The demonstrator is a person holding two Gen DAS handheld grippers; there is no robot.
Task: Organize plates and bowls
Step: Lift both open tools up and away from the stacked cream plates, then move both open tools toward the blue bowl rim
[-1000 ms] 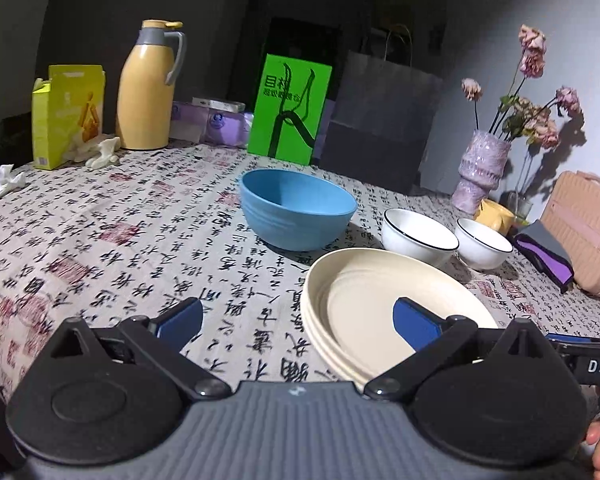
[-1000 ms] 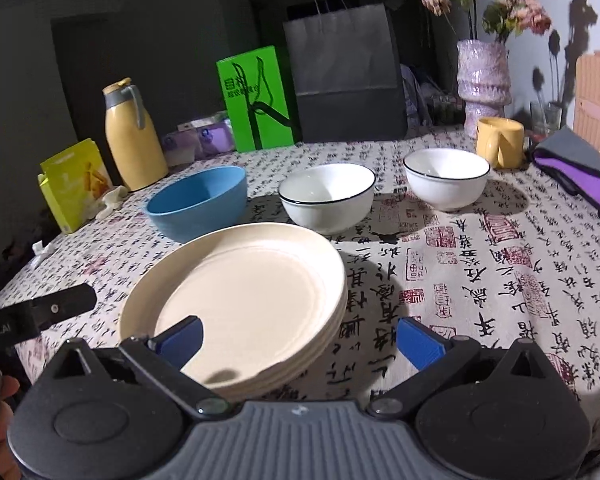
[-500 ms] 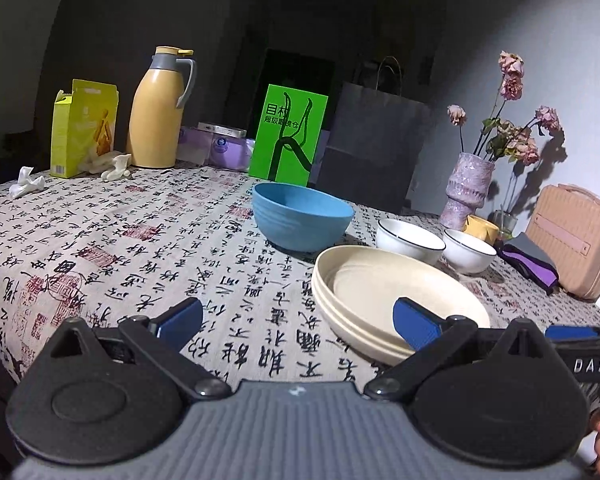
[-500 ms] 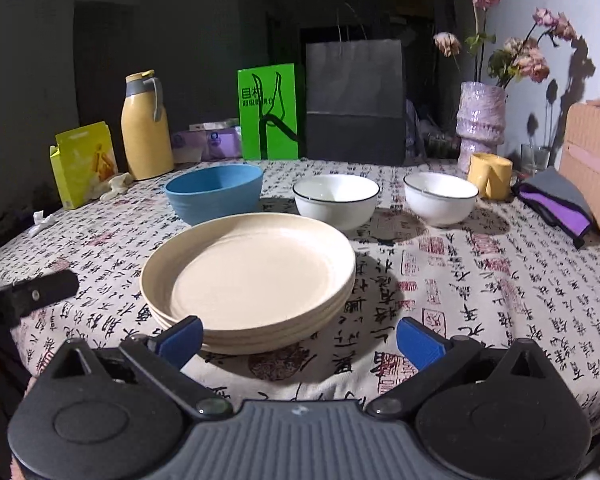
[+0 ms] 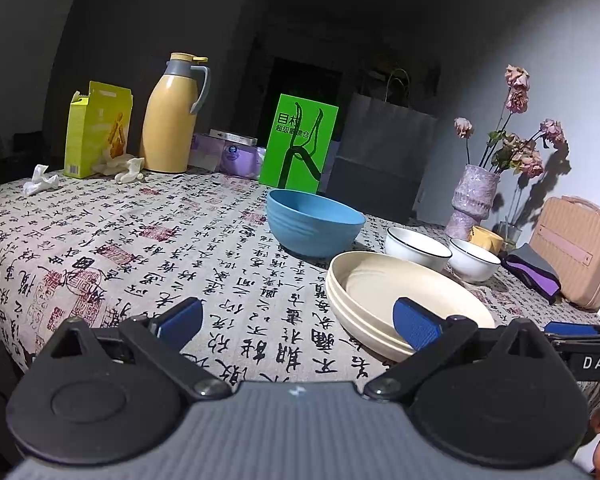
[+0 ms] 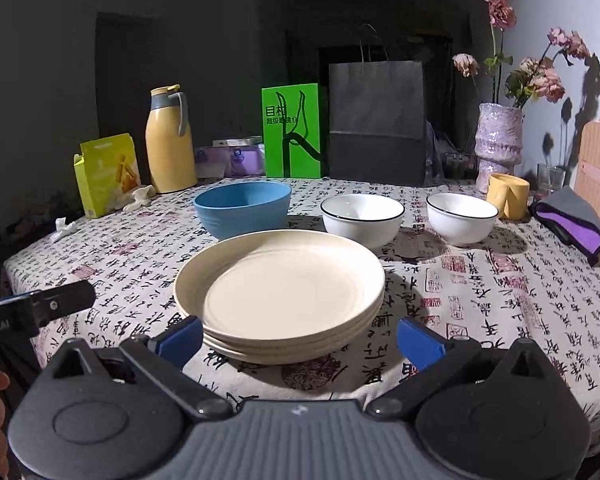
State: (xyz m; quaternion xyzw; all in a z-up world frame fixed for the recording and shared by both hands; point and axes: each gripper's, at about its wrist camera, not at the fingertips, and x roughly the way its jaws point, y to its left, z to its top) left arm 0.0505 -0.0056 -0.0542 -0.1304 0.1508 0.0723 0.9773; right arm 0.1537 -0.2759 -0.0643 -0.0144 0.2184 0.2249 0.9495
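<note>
Both grippers idle, jaws wide apart, nothing held. Right gripper (image 6: 298, 338) sits low at the table's near edge, facing the stack of round cream plates (image 6: 280, 292) dead ahead at 12 o'clock; stack looks three or four deep, resting on the calligraphy-print tablecloth (image 6: 500, 288), its near rim showing between the blue finger pads (image 6: 180, 338) but not touched by them. Past the stack, a row of bowls: ribbed blue plastic bowl (image 6: 242, 208) at 11 o'clock, larger white ceramic bowl with dark rim (image 6: 362, 218) at 1 o'clock, smaller matching white bowl (image 6: 462, 218) at 2 o'clock, all upright and apart from each other. Left gripper (image 5: 298, 322) is left of the stack: in its view the plates are at 2 o'clock, the right pad overlapping them. Yellow ceramic mug (image 6: 508, 195) stands just behind the smaller bowl.
</note>
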